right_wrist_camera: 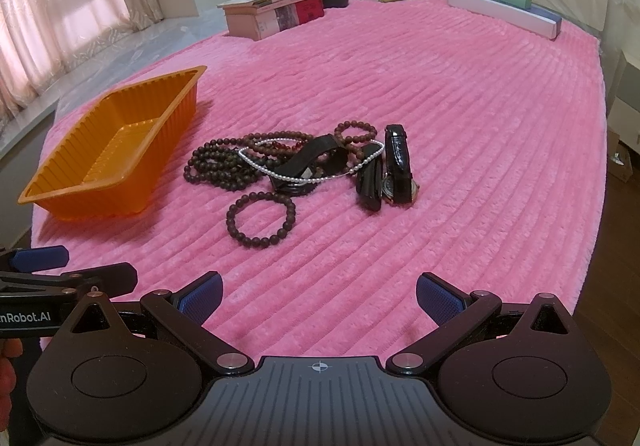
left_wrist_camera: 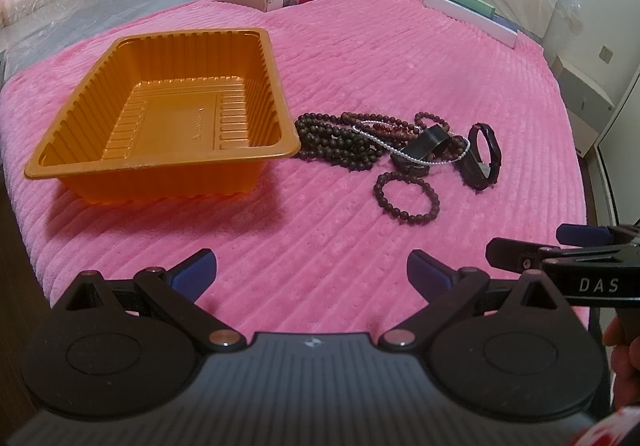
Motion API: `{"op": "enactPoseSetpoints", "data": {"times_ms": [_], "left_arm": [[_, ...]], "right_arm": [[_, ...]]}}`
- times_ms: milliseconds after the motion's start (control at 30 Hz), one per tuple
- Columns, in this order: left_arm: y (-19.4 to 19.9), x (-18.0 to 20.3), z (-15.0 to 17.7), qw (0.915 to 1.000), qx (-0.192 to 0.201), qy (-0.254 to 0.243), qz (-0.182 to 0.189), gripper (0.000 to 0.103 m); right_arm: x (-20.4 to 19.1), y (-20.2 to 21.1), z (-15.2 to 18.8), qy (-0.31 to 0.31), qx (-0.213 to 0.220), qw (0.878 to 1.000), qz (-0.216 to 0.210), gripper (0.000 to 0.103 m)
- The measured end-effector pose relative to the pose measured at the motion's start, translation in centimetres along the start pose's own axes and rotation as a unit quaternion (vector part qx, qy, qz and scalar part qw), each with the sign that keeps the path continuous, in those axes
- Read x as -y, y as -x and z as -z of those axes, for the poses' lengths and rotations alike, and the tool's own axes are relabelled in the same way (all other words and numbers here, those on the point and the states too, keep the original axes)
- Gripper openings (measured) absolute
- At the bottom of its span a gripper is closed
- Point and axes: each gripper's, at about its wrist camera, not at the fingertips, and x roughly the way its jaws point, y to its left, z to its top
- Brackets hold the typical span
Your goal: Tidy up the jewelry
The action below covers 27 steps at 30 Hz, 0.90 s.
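Left wrist view: our left gripper (left_wrist_camera: 312,274) hovers with jaws apart, holding nothing, as does our right gripper (right_wrist_camera: 319,296). Tangled bead strands (left_wrist_camera: 340,140), pearl chain (right_wrist_camera: 288,174) and watch (right_wrist_camera: 398,170) lie on pink blanket (right_wrist_camera: 460,94), just beside orange tray (left_wrist_camera: 264,58).

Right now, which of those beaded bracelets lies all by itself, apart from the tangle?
The small dark bead bracelet nearest the open fingers: a single ring flat on the pink blanket, clear of the heaped pile.
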Motion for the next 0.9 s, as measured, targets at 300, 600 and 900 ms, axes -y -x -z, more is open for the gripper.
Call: {"op": "enactPoseSetpoints", "data": {"times_ms": [300,600,900], "left_arm": [[2.7,-6.0,-2.0,0.9959,0.042,0.080,0.002,0.093],[3.3,-16.6,-5.7,0.9867,0.087,0.130,-0.043,0.080],[-1.5,-22.1,-5.4,0.9863,0.064,0.152,0.004,0.047]], "right_arm": [[-0.7,-0.6,-0.5,0.010,0.000,1.000,-0.001,0.102],[-2.3,-1.9,-1.1,0.027,-0.003,1.000,-0.009,0.102],[-2.6,-4.3,-1.3,0.027,-0.021,0.999,0.002,0.102]]}}
